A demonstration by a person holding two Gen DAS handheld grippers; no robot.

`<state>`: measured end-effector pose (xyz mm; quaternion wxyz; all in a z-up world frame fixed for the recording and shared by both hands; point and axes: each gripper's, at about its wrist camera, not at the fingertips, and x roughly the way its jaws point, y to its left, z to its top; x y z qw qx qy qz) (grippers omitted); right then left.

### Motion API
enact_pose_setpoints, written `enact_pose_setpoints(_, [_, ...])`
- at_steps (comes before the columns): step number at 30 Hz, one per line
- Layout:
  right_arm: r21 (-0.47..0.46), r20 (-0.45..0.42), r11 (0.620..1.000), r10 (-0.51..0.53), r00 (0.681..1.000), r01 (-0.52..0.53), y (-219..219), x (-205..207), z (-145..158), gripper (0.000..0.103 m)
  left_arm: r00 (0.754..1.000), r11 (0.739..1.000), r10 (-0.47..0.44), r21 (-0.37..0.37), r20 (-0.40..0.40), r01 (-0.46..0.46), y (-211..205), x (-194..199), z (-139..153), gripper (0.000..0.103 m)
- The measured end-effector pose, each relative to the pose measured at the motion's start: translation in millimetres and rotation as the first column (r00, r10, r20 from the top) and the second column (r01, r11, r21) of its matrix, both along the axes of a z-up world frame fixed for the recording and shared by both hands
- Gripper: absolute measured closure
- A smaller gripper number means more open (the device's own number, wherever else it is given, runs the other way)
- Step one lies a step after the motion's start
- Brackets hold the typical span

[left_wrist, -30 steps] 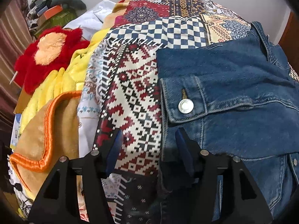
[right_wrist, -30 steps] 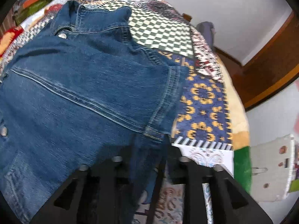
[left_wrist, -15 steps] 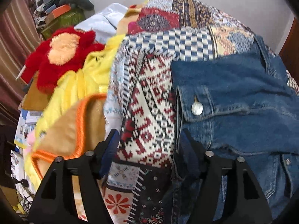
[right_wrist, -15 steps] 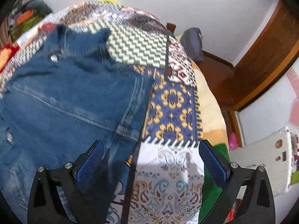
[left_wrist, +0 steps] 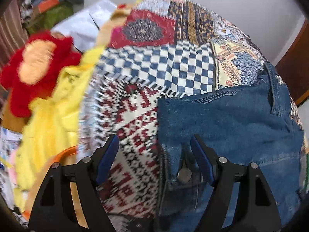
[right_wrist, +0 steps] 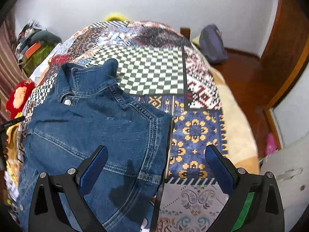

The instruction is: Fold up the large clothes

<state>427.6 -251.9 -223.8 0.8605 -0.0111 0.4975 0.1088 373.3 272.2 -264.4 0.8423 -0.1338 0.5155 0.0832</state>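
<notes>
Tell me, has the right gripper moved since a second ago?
Yes. The right gripper has let go of the denim jacket, its fingers just opened wide, and it has backed away, so more of the patchwork quilt shows.

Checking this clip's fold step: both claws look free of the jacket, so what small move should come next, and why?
Probably bring both claws down to the jacket's near hem to fold it up toward the collar. The left claw and right claw, whose jaws have just been opening, are open and empty, and the jacket lies on the quilt with its sides already folded in.
</notes>
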Motion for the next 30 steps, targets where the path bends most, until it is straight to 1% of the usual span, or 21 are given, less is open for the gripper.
enact_pose_setpoints(1, [0.016, -0.018, 1.000, -0.005, 1.000, 0.005, -2, 3, -4, 0.004, 1.000, 1.000, 0.003, -0.021, -0.009, -0.003, 1, 5, -5, 0.027])
enact_pose_setpoints(4, [0.074, -0.080, 0.997, -0.021, 0.997, 0.027, -7, 14, -20, 0.014, 0.999, 0.996, 0.002, -0.091, -0.034, -0.005, 4, 19, -24, 0.028])
enact_pose_setpoints(5, [0.093, -0.094, 0.995, -0.022, 0.995, 0.031, -8, 17, -24, 0.017, 0.999, 0.993, -0.003, -0.119, -0.038, -0.001, 4, 24, -29, 0.030])
enact_pose_setpoints(7, [0.134, -0.123, 0.990, -0.026, 0.992, 0.043, -11, 23, -32, 0.023, 0.999, 0.985, -0.015, -0.170, -0.045, 0.007, 3, 30, -37, 0.041])
enact_pose_setpoints(9, [0.162, -0.147, 0.986, -0.024, 0.989, 0.048, -11, 28, -40, 0.036, 0.999, 0.976, -0.019, -0.215, -0.035, 0.011, 2, 35, -41, 0.044])
enact_pose_setpoints(10, [0.171, -0.158, 0.984, -0.020, 0.987, 0.048, -10, 30, -44, 0.039, 0.999, 0.972, -0.023, -0.235, -0.025, 0.016, 0, 36, -41, 0.051])
enact_pose_setpoints(12, [0.203, -0.178, 0.978, -0.002, 0.984, 0.038, -7, 35, -52, 0.057, 0.999, 0.966, -0.033, -0.257, -0.019, 0.027, -2, 39, -41, 0.060])
enact_pose_setpoints(14, [0.220, -0.184, 0.975, 0.009, 0.983, 0.032, -4, 38, -57, 0.065, 0.999, 0.970, -0.037, -0.240, -0.013, 0.033, -6, 41, -41, 0.068])
enact_pose_setpoints(15, [0.209, -0.170, 0.978, 0.011, 0.985, 0.025, -1, 40, -58, 0.071, 0.999, 0.974, -0.039, -0.225, -0.012, 0.035, -7, 41, -40, 0.074])
enact_pose_setpoints(16, [0.199, -0.161, 0.980, 0.016, 0.987, 0.016, 1, 41, -58, 0.075, 0.999, 0.976, -0.039, -0.215, -0.011, 0.036, -8, 43, -40, 0.076])
enact_pose_setpoints(17, [0.190, -0.156, 0.982, 0.025, 0.987, 0.005, 3, 42, -58, 0.082, 0.999, 0.979, -0.039, -0.202, -0.007, 0.037, -8, 44, -38, 0.079])
enact_pose_setpoints(18, [0.184, -0.150, 0.983, 0.040, 0.988, -0.011, 6, 45, -57, 0.085, 0.999, 0.984, -0.041, -0.175, 0.001, 0.041, -9, 44, -34, 0.081])
enact_pose_setpoints(21, [0.181, -0.150, 0.983, 0.052, 0.987, -0.025, 10, 59, -54, 0.089, 0.999, 0.993, -0.045, -0.106, 0.024, 0.047, -14, 49, -24, 0.083])
enact_pose_setpoints(23, [0.156, -0.133, 0.987, 0.064, 0.989, -0.043, 17, 71, -49, 0.089, 0.999, 0.997, -0.041, -0.071, 0.028, 0.043, -14, 50, -19, 0.084])
enact_pose_setpoints(26, [0.106, -0.104, 0.992, 0.081, 0.991, -0.069, 37, 94, -40, 0.090, 0.999, 0.999, -0.032, -0.027, 0.037, 0.033, -8, 54, -12, 0.085])
enact_pose_setpoints(30, [0.070, -0.060, 0.995, 0.080, 0.995, -0.076, 57, 121, -27, 0.090, 0.998, 1.000, -0.006, 0.001, 0.055, 0.006, 2, 66, -3, 0.085])
